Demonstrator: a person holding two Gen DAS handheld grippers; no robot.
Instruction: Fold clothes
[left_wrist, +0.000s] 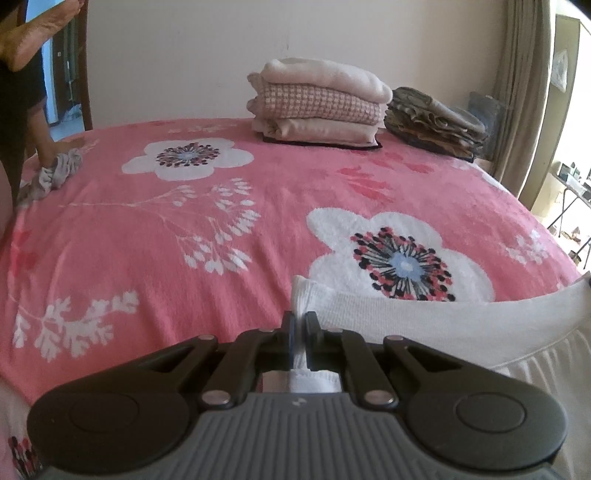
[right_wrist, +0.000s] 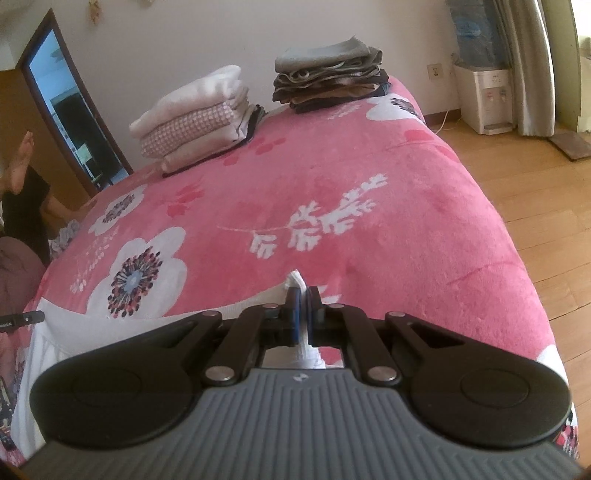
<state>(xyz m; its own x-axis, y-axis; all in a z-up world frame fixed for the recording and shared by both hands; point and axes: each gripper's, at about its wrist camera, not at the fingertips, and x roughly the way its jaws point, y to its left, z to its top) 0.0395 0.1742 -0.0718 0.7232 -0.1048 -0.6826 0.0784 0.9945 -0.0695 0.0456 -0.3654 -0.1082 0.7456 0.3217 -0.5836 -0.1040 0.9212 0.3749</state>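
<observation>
Both tongs, left tongs (left_wrist: 300, 325) and right tongs (right_wrist: 303, 301), were clamped on the white ribbed knit garment (left_wrist: 406, 310), stretched between them over the pink floral bed (left_wrist: 184, 229). Keeping that edge taut probably gives a cleaner fold.

A big pink blanket (right_wrist: 369, 192) with white flowers is covering the bed. A water machine (right_wrist: 484, 96) is standing by the wall, next to a long curtain (right_wrist: 532, 66). A plug socket (right_wrist: 435, 69) is sitting on the wall near it. The wood floor (right_wrist: 535, 192) is shining in the light. A doorway (right_wrist: 70, 107) is showing on the far side, and a person in a dark top (right_wrist: 26, 210) is sitting beside the bed.
</observation>
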